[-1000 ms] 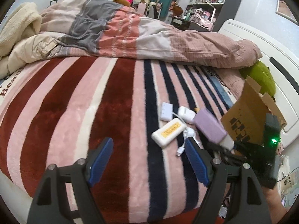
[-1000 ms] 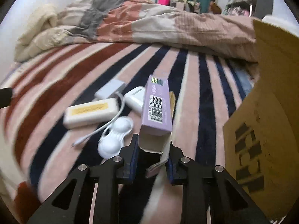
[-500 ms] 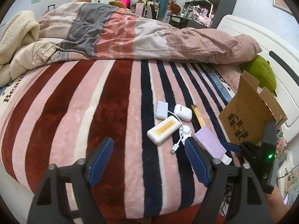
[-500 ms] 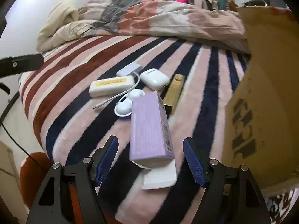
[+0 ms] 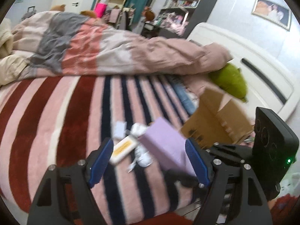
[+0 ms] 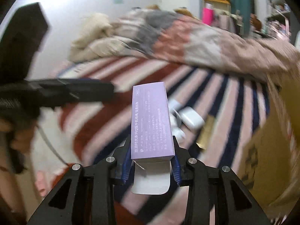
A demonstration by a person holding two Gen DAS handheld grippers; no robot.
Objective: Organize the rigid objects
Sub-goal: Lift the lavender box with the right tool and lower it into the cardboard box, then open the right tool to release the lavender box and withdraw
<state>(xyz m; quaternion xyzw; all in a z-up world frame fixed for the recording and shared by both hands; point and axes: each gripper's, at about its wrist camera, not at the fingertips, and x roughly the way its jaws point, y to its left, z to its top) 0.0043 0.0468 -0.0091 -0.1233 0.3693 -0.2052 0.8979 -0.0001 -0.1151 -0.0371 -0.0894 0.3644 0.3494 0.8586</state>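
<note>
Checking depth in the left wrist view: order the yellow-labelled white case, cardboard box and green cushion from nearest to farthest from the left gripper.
From the left gripper:
1. Yellow-labelled white case, just ahead by the left finger.
2. Cardboard box, farther right.
3. Green cushion, beyond the box by the headboard.

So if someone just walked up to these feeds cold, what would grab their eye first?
The purple box, pinched at its lower end in the right hand-held gripper and raised above the striped blanket. Next, the open cardboard box at the bed's right edge. Then the small white gadgets on the blanket beyond the open left hand-held gripper.
</note>
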